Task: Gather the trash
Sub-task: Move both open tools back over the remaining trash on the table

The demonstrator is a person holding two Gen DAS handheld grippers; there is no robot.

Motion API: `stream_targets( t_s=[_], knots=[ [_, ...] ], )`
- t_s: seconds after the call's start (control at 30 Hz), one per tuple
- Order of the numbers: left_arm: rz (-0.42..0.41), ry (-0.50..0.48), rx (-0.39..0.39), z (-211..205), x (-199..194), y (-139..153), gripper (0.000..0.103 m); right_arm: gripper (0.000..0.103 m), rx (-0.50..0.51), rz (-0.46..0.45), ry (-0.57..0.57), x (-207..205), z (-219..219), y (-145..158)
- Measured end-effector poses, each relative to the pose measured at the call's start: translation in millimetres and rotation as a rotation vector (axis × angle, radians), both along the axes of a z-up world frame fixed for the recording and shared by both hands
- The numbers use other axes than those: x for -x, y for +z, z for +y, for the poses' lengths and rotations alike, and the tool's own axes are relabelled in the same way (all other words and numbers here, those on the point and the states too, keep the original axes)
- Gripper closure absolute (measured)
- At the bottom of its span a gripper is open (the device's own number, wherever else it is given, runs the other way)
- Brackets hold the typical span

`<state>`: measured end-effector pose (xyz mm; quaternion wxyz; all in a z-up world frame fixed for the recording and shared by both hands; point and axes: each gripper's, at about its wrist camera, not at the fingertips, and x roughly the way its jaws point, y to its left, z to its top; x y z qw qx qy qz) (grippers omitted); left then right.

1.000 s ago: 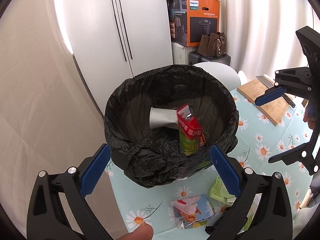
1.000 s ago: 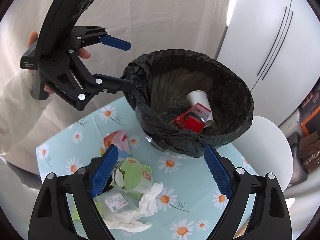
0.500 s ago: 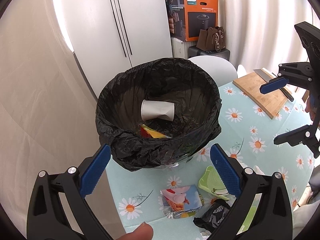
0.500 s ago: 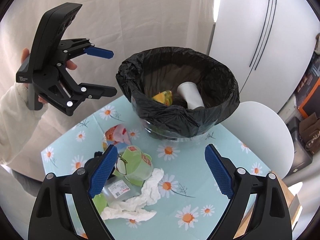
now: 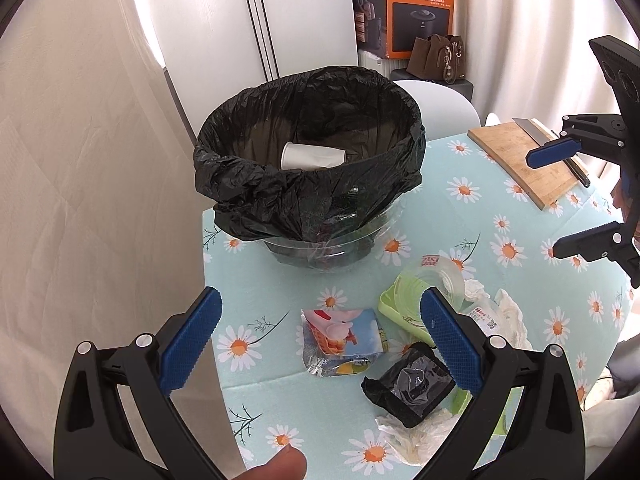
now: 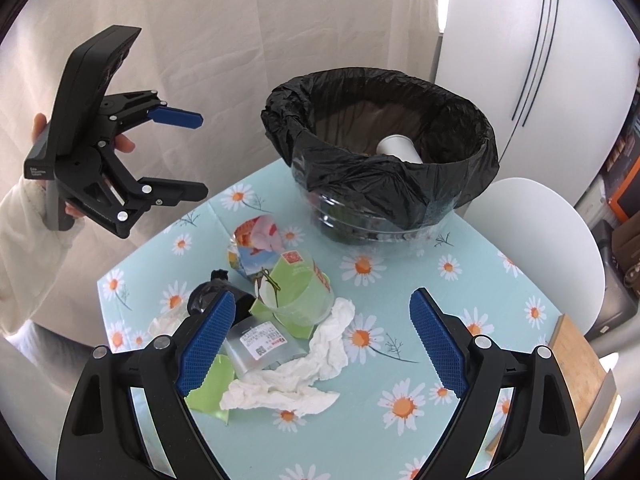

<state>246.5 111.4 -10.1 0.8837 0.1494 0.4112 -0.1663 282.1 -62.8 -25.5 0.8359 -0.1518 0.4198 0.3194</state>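
- Black liner over a clear bin (image 5: pixel 308 184) sitting on the tabletop (image 5: pixel 500 248), which has a pale blue daisy cloth. Down inside the bin you can see a white paper cup (image 5: pixel 312 155) lying on its side.
- Left claw (image 5: pixel 320 340) is wide open with nothing between its blue pads, hanging above the near edge of the tabletop. In the right wrist view it's off to the left, (image 6: pixel 184 152), held in a hand with a white sleeve.
- Right claw (image 6: pixel 320 344) is also spread wide and empty, up over the trash pile. The left wrist view catches it at the right edge (image 5: pixel 560 196).
- Trash left on the tabletop, all clumped in front of the bin: a cartoon snack wrapper (image 5: pixel 344 334) with a pink character, a green cup (image 6: pixel 296 292) on its side with a red label (can't read it), a clear packet (image 6: pixel 260 346) with a printed sticker and QR code, also too small to read, a crumpled white tissue (image 6: pixel 304 376), and a scrunched black wrapper (image 5: pixel 408 384).
- Wooden cutting board (image 5: pixel 528 160) with a knife (image 5: pixel 552 148) on it sits farther back on the right.
- Off behind the tabletop there's an orange box (image 5: pixel 416 12) that says PHILIPS, a brown handbag (image 5: pixel 436 56) in front of it, and a white chair (image 6: pixel 532 240).
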Motion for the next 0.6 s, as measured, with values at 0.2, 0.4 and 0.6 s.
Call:
stream_targets(
  t_s=[0.2,0.4,0.6],
  knots=[
    [0.036,0.034,-0.013,2.2,23.8,-14.0,0.005,0.019,0.000,0.021,0.020,12.9,1.3,-10.1],
    [0.072,0.070,-0.007,4.8,47.6,-28.8,0.005,0.019,0.003,0.049,0.036,28.8,0.7,-22.5],
    [0.105,0.087,-0.010,2.2,70.3,-43.2,0.005,0.019,0.015,0.077,0.058,48.9,-1.0,-35.9]
  ],
)
